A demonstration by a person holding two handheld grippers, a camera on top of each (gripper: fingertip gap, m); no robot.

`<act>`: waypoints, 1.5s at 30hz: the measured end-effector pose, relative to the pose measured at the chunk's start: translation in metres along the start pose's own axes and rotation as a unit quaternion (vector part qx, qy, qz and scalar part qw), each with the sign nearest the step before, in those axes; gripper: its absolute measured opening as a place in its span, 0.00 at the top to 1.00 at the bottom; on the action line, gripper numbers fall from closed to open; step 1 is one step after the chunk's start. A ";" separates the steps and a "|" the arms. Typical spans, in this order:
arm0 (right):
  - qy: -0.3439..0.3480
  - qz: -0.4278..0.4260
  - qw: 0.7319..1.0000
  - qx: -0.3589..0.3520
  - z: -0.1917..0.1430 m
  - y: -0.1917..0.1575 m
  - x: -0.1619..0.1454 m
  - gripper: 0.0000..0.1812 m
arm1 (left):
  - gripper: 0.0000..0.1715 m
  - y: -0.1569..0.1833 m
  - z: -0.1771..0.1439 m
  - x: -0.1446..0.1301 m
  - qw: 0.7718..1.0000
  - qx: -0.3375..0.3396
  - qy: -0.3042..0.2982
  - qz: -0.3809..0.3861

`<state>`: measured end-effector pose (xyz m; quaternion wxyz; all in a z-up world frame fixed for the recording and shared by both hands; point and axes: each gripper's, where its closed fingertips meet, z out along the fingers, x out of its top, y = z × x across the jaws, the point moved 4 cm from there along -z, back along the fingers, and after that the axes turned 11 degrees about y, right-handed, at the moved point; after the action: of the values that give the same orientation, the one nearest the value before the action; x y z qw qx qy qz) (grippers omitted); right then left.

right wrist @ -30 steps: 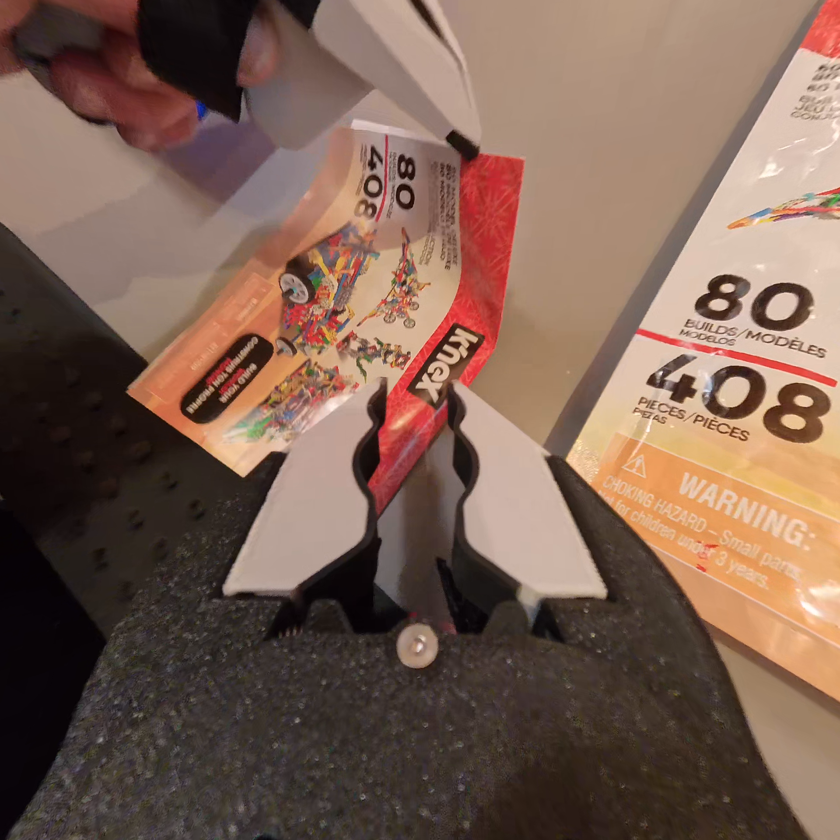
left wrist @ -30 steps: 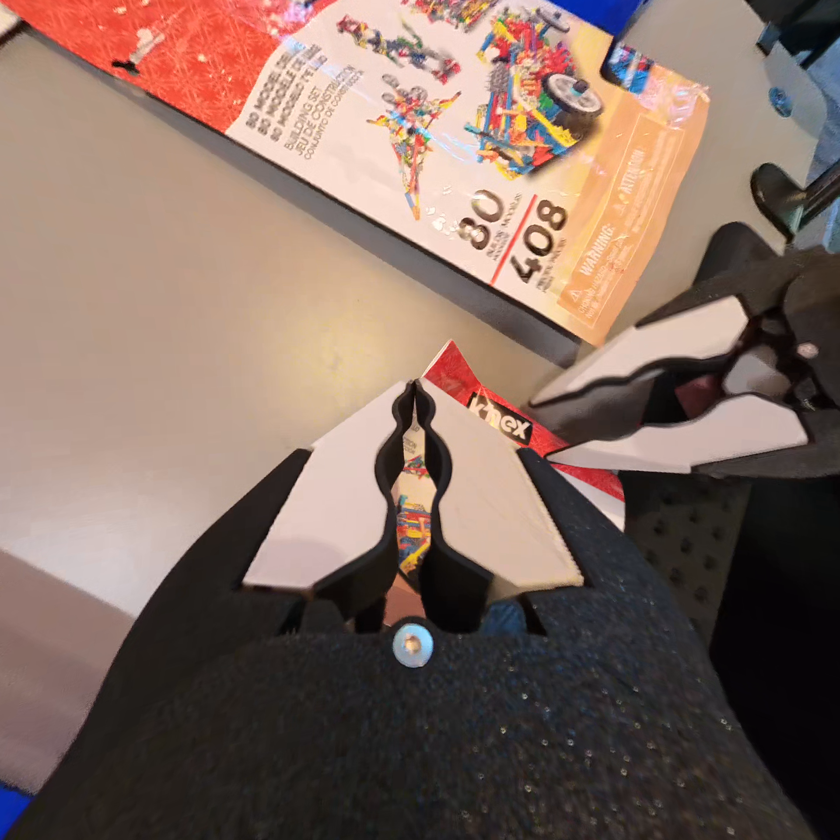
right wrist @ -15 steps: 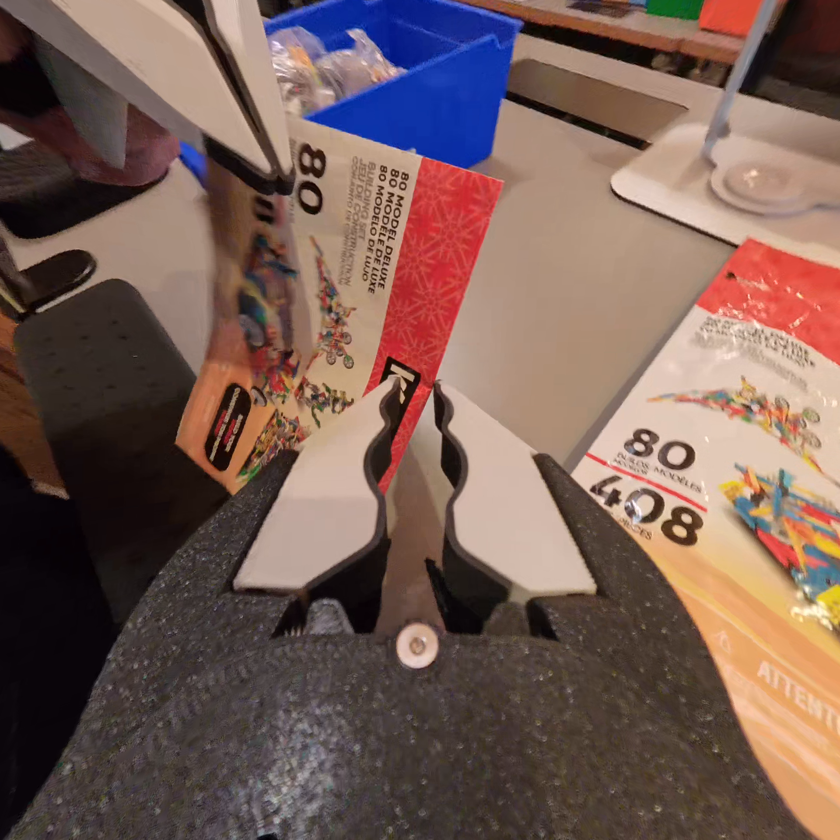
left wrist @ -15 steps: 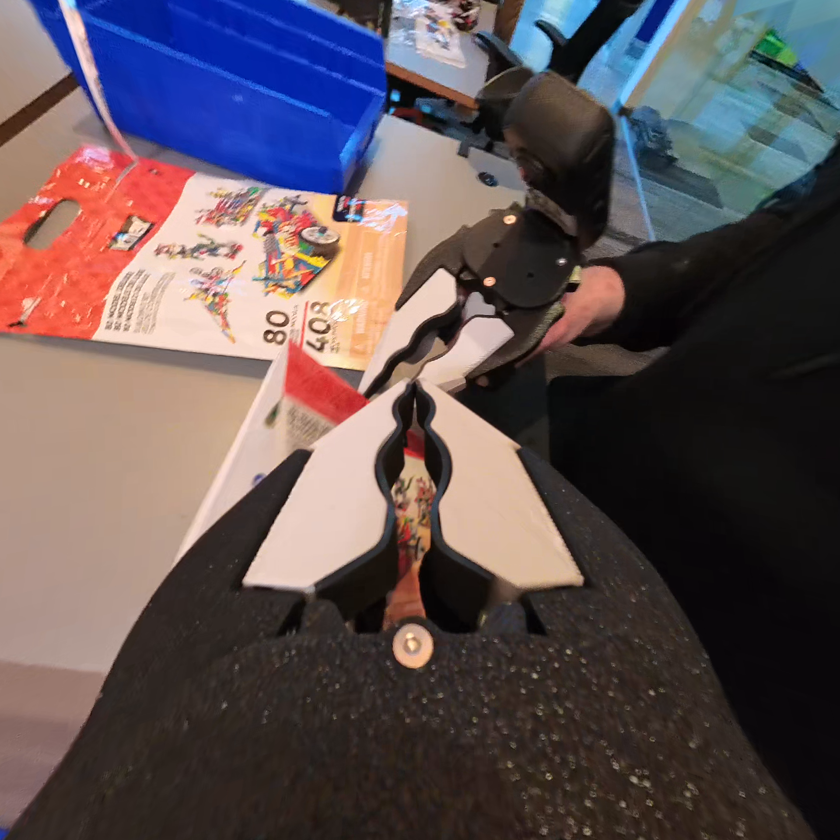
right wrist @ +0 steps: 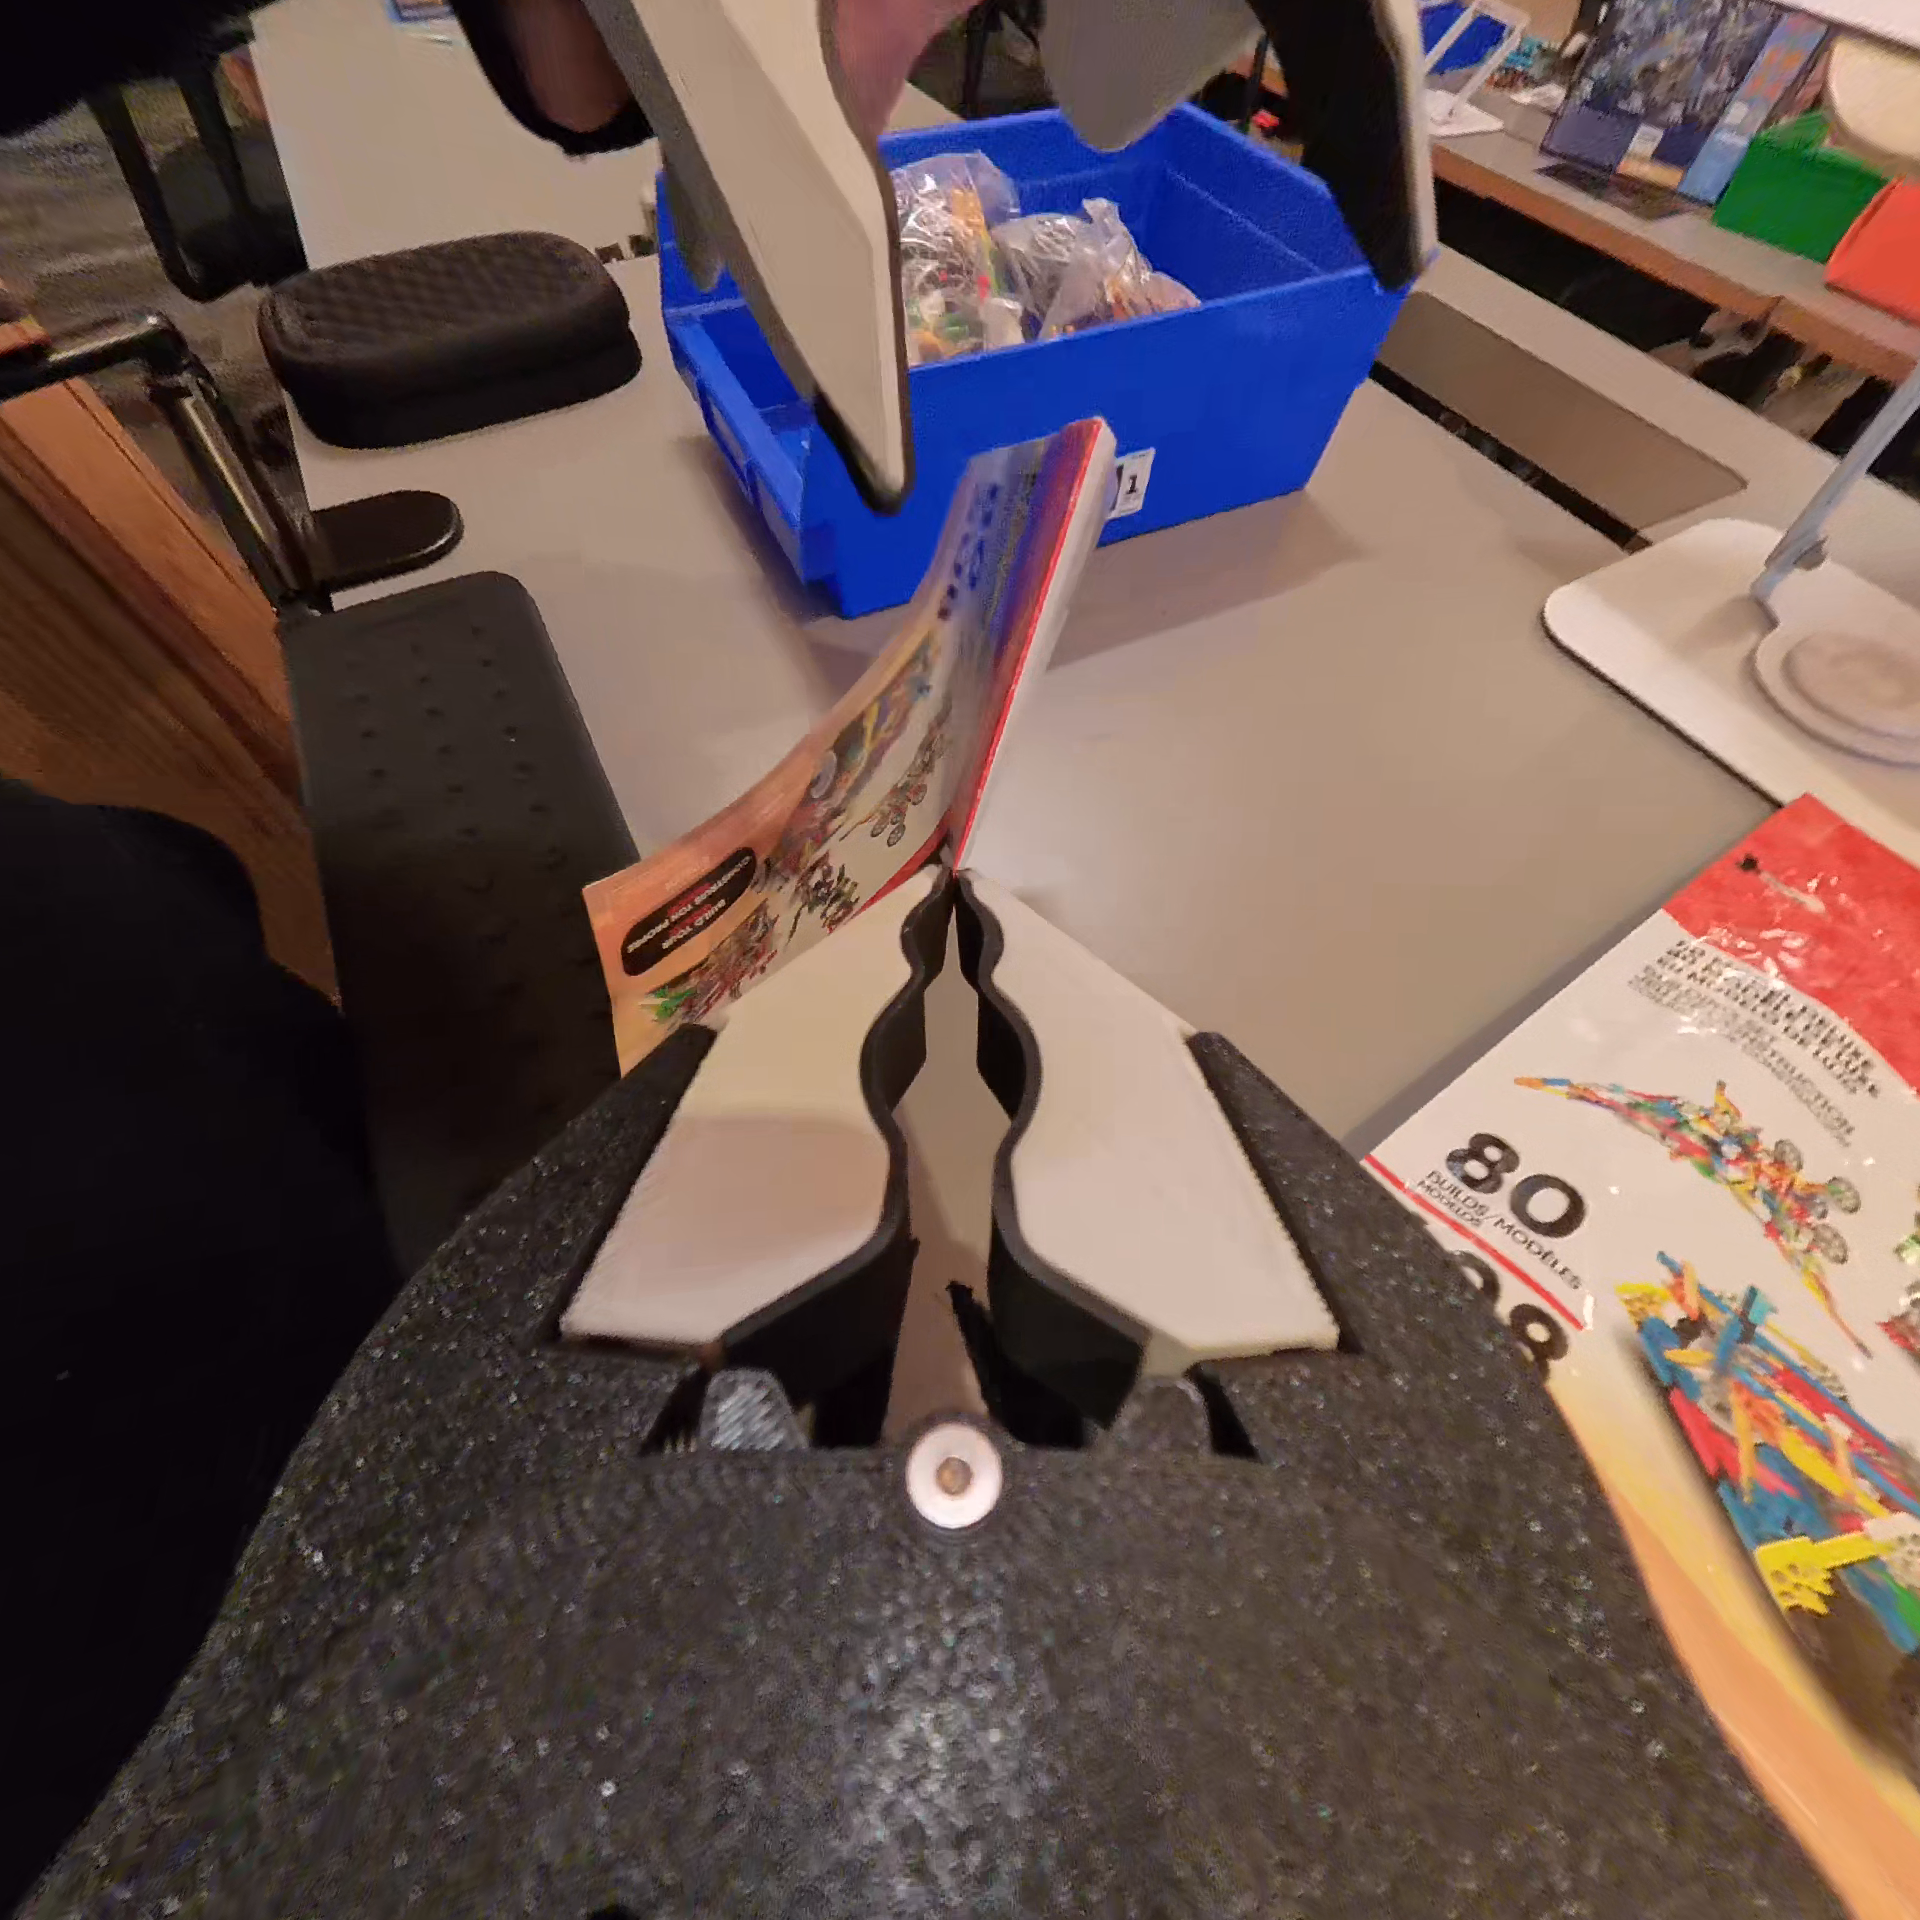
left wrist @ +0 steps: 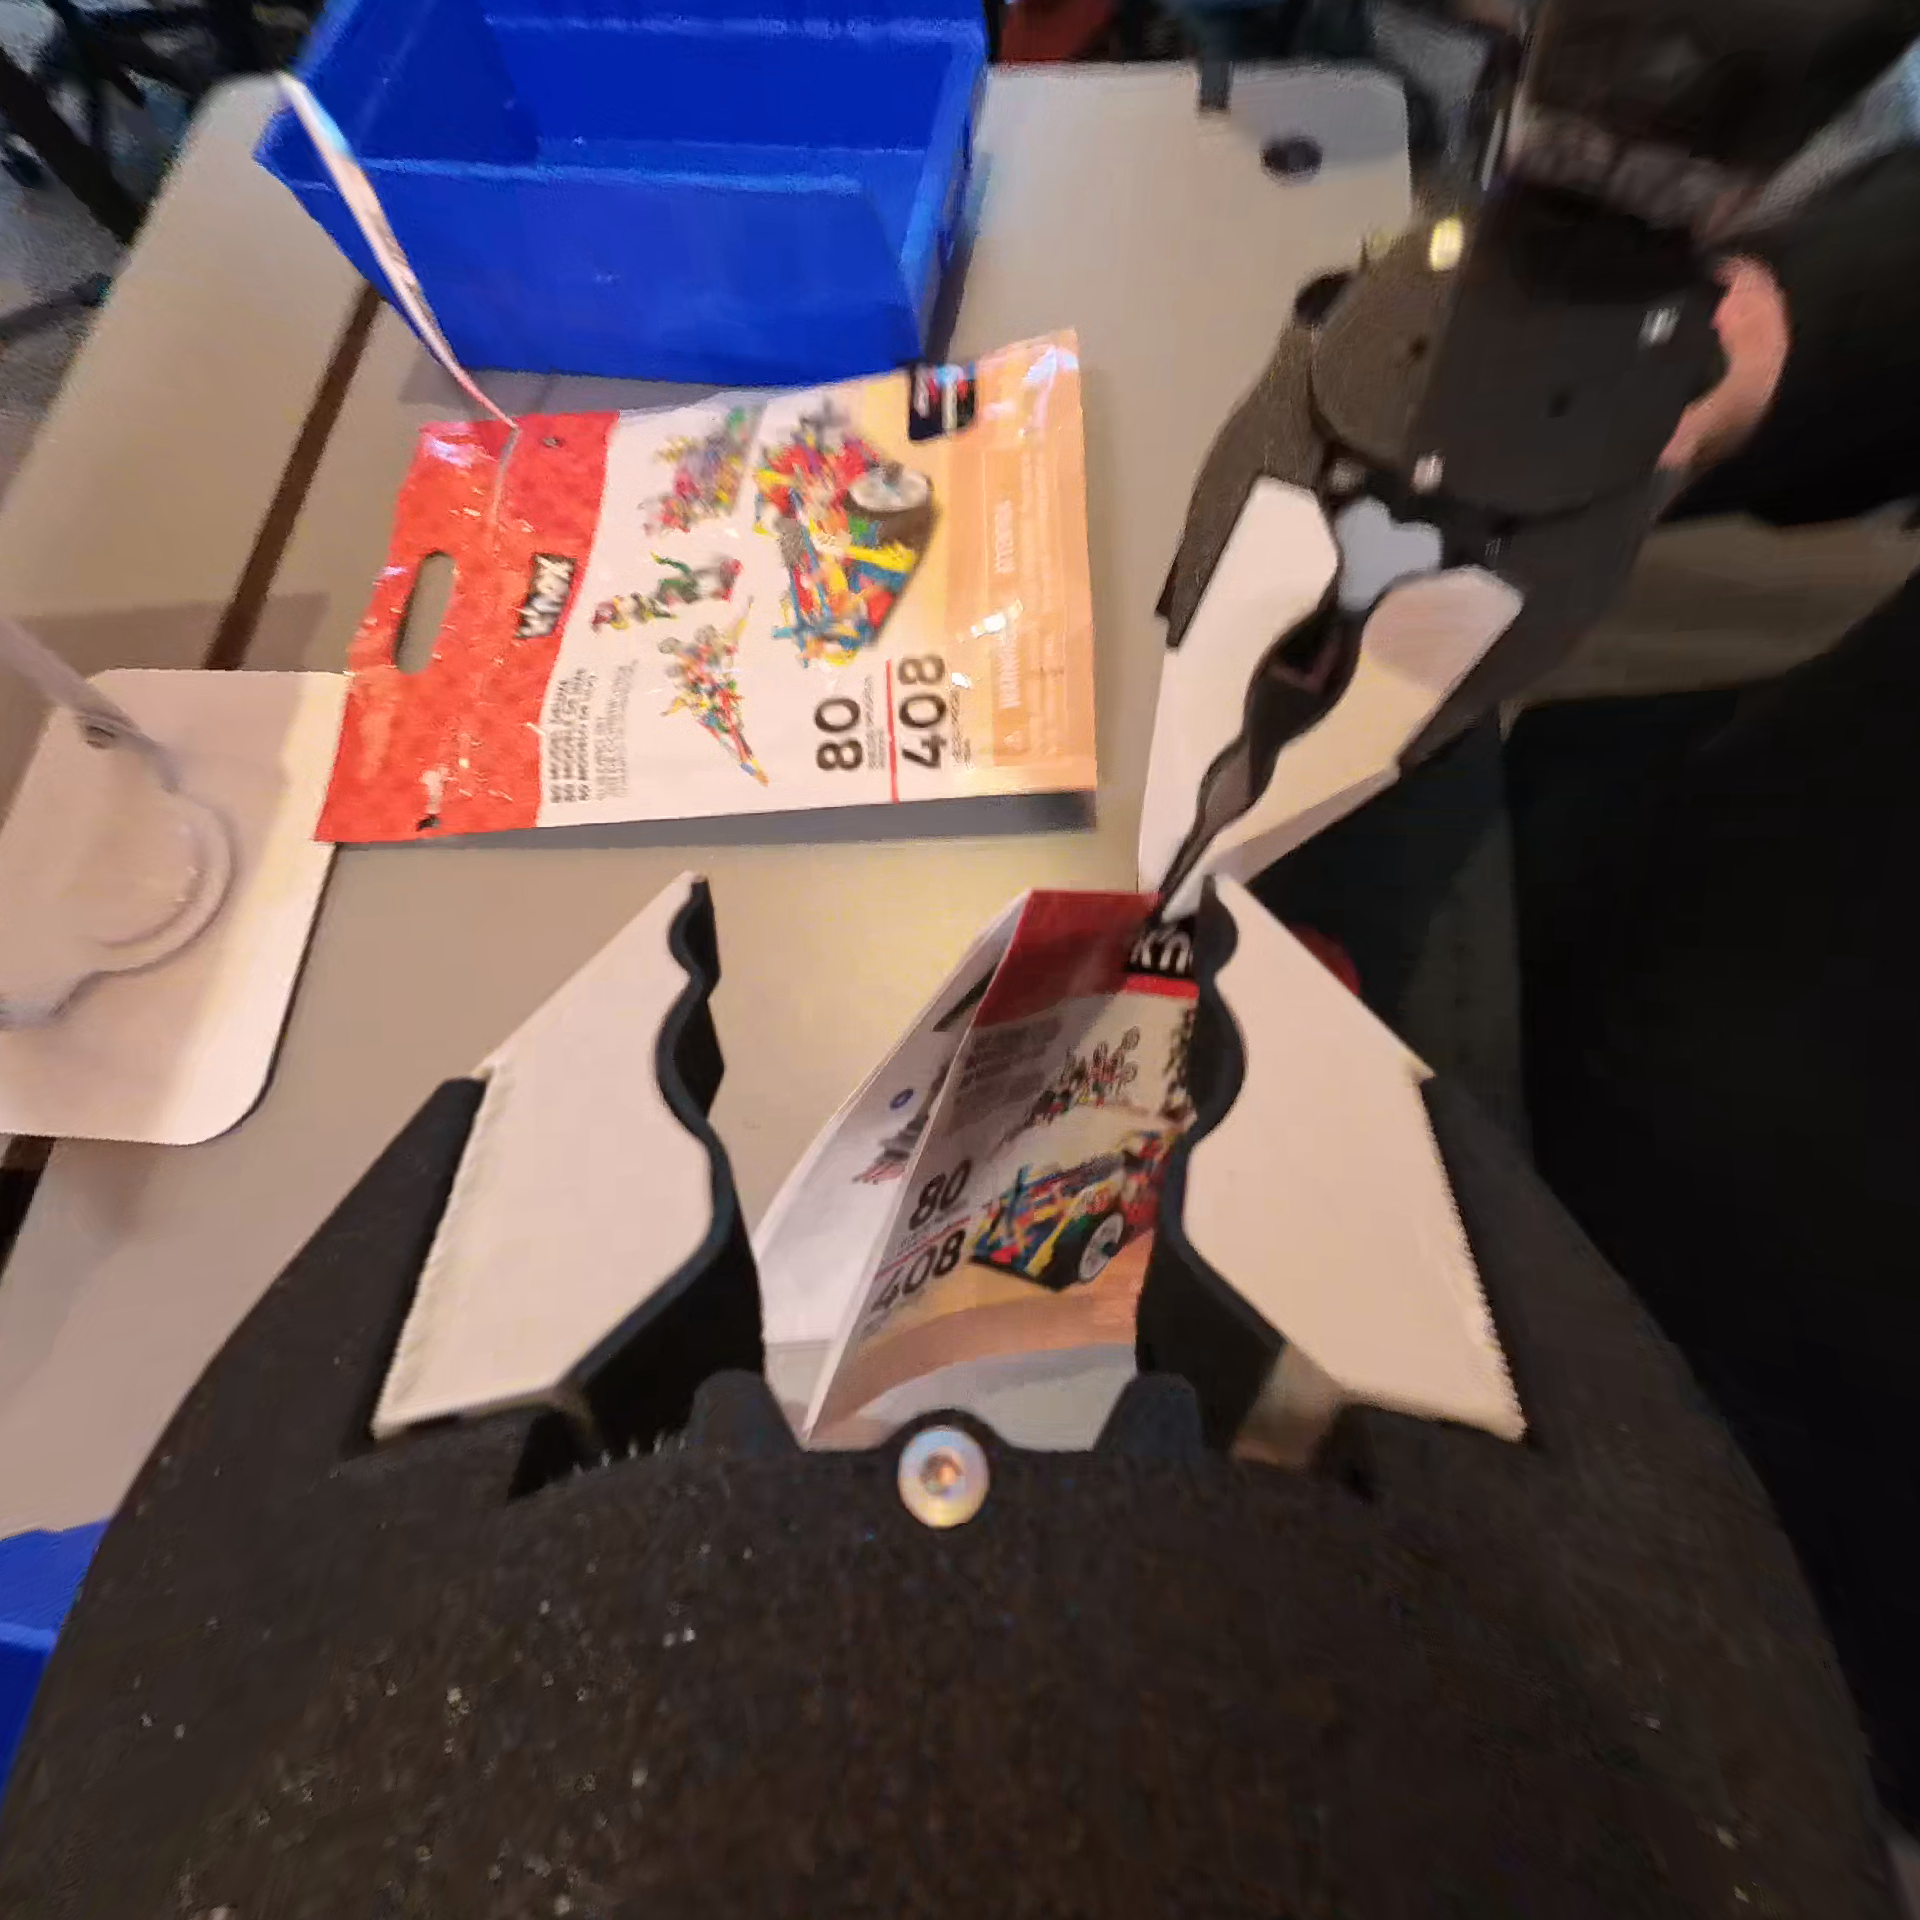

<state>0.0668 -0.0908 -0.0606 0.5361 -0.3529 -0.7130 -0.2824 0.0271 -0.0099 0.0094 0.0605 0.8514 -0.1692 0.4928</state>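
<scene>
Fingers of my left tool [left wrist: 951, 997] stand wide apart around the booklet [left wrist: 1039, 1143] without clamping it, while my right tool [right wrist: 954, 883] is pinched tight on the booklet's red spine corner. That leaves the booklet held off the counter [right wrist: 1299, 790], its long axis rising away from my right tool toward the blue bin [right wrist: 1195, 416], pages bowing leftward. Beyond lies the flat printed bag [left wrist: 727, 623], and nothing shows how much remains.

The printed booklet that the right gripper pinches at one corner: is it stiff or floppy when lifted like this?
Probably floppy: the booklet, pinched at one corner by the right gripper, curves along its length. It likely is light, since that pinch alone carries it; the left gripper stands open around it. Its pages may fan apart, as the left wrist view shows a gap between them.
</scene>
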 end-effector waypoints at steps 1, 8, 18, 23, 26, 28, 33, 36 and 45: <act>0.004 -0.011 1.000 0.005 -0.002 -0.002 0.004 1.00 | 0.50 0.003 0.001 -0.004 0.999 -0.022 -0.025 0.008; 0.021 -0.064 0.998 0.000 -0.020 0.000 0.032 1.00 | 1.00 0.027 -0.001 -0.025 0.987 -0.118 -0.108 0.028; 0.068 0.079 0.995 -0.005 -0.061 0.040 0.028 0.65 | 1.00 0.030 -0.030 0.006 0.997 -0.074 0.034 -0.005; 0.113 0.108 0.986 0.049 -0.064 0.037 0.034 0.75 | 1.00 0.037 -0.040 0.021 0.993 -0.078 0.088 -0.005; 0.118 0.095 0.986 0.070 -0.061 0.029 0.035 0.98 | 1.00 0.033 -0.043 0.023 0.990 -0.076 0.113 -0.026; 0.118 0.085 0.987 0.072 -0.059 0.026 0.036 1.00 | 1.00 0.032 -0.045 0.021 0.989 -0.078 0.120 -0.035; 0.116 0.066 0.987 0.091 -0.063 0.022 0.039 1.00 | 0.91 0.031 -0.040 0.008 0.986 -0.090 0.116 -0.082; 0.115 0.057 0.987 0.098 -0.067 0.023 0.043 1.00 | 1.00 0.035 -0.034 0.001 0.987 -0.092 0.107 -0.075; 0.140 0.090 0.978 0.126 -0.063 0.022 0.038 0.84 | 1.00 0.039 -0.043 0.022 0.969 -0.105 0.198 -0.107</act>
<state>0.1132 -0.1198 -0.0069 0.6938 -0.3019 -0.6263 -0.1876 -0.0113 -0.0403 0.0478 0.2344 0.7388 -0.1124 0.6218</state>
